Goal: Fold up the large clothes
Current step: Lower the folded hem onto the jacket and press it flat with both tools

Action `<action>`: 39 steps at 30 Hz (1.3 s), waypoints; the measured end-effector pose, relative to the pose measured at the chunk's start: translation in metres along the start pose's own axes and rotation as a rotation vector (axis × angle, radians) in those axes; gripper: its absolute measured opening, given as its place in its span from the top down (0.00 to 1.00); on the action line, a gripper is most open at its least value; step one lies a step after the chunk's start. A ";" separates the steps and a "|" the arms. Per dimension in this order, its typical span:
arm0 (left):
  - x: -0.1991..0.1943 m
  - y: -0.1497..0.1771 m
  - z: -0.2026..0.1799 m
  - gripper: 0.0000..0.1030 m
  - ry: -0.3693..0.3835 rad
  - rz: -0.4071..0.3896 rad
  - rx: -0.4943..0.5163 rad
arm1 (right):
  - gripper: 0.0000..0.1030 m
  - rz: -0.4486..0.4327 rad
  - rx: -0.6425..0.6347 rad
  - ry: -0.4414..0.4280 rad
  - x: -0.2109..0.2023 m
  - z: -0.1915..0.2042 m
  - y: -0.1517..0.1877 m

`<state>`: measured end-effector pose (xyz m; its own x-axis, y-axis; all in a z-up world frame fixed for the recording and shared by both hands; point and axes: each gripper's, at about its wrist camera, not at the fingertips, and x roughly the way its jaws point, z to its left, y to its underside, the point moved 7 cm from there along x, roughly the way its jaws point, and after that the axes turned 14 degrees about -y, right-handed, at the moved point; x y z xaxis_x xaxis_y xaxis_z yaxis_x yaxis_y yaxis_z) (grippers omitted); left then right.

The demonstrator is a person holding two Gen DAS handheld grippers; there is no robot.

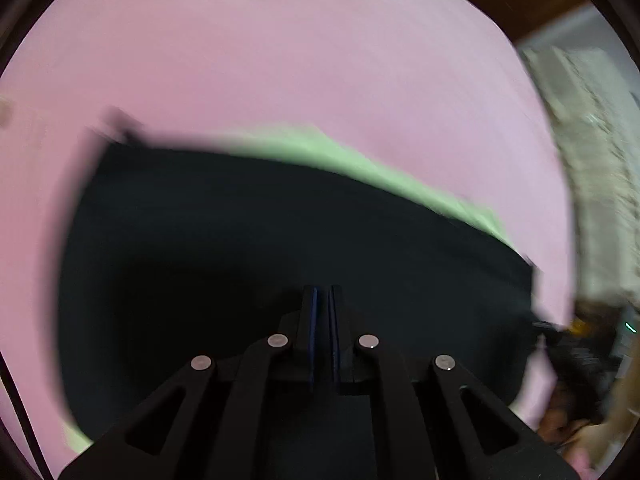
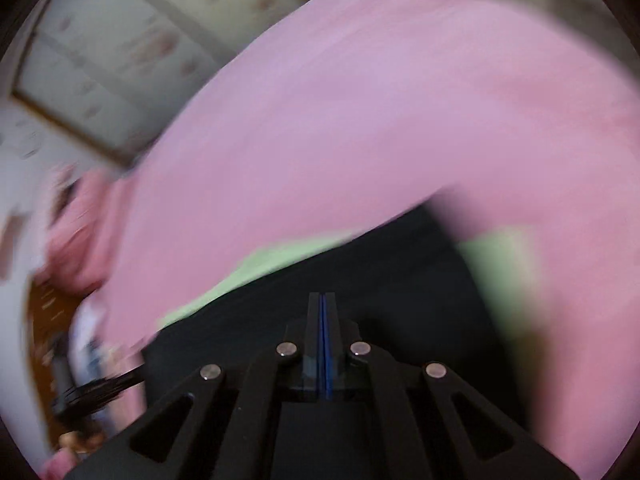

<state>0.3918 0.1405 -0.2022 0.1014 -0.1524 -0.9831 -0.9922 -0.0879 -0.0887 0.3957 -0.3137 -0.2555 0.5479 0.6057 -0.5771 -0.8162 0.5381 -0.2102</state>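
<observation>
So the black garment (image 1: 280, 264) is spread over a pink sheet (image 1: 280, 60), with a strip of light green fabric (image 1: 360, 168) peeking out along its far edge; the right wrist view shows the same green under the dark cloth (image 2: 400, 272). Left gripper (image 1: 322, 292) has its jaws pressed nearly together right over the black cloth, and honestly I can't tell if any fabric is pinched in there. Right gripper (image 2: 323, 296) is fully pressed together too, same story. Everything's pretty blurred. A tiled floor (image 2: 100, 60) shows beyond the sheet.
</observation>
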 end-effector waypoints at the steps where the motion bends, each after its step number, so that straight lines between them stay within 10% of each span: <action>1: 0.011 0.014 -0.018 0.98 0.014 0.040 0.023 | 1.00 0.093 0.028 -0.061 0.028 0.011 0.020; 7: 0.037 0.044 0.000 0.99 -0.068 0.082 0.012 | 1.00 0.333 -0.035 -0.011 0.080 0.010 0.067; 11: 0.027 0.033 0.076 0.99 -0.187 0.036 -0.023 | 1.00 0.207 -0.001 0.136 0.007 -0.055 0.032; 15: 0.013 0.025 0.196 0.99 -0.507 0.034 -0.117 | 1.00 0.058 0.091 0.308 -0.077 -0.125 0.004; 18: 0.002 0.031 0.246 0.99 -0.613 0.081 -0.197 | 1.00 -0.008 0.110 0.437 -0.121 -0.138 -0.005; 20: -0.012 0.038 0.250 0.99 -0.525 0.075 -0.254 | 1.00 -0.033 0.066 0.476 -0.127 -0.121 -0.005; 23: -0.027 0.053 0.210 0.98 -0.324 0.038 -0.218 | 1.00 -0.002 -0.003 0.266 -0.102 -0.068 0.016; 28: -0.008 0.119 0.087 0.92 0.135 0.240 -0.006 | 1.00 0.344 0.071 -0.067 -0.007 -0.006 0.108; 35: 0.034 0.172 0.100 0.97 0.062 0.352 -0.116 | 1.00 0.416 0.121 0.058 0.003 -0.030 0.154; 39: 0.033 0.190 0.166 0.99 -0.039 0.278 -0.222 | 1.00 0.254 0.195 0.149 -0.067 -0.096 0.123</action>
<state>0.1950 0.2818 -0.2785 -0.1772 -0.1633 -0.9705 -0.9410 -0.2607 0.2157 0.2408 -0.3445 -0.3178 0.2871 0.6499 -0.7037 -0.8650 0.4915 0.1011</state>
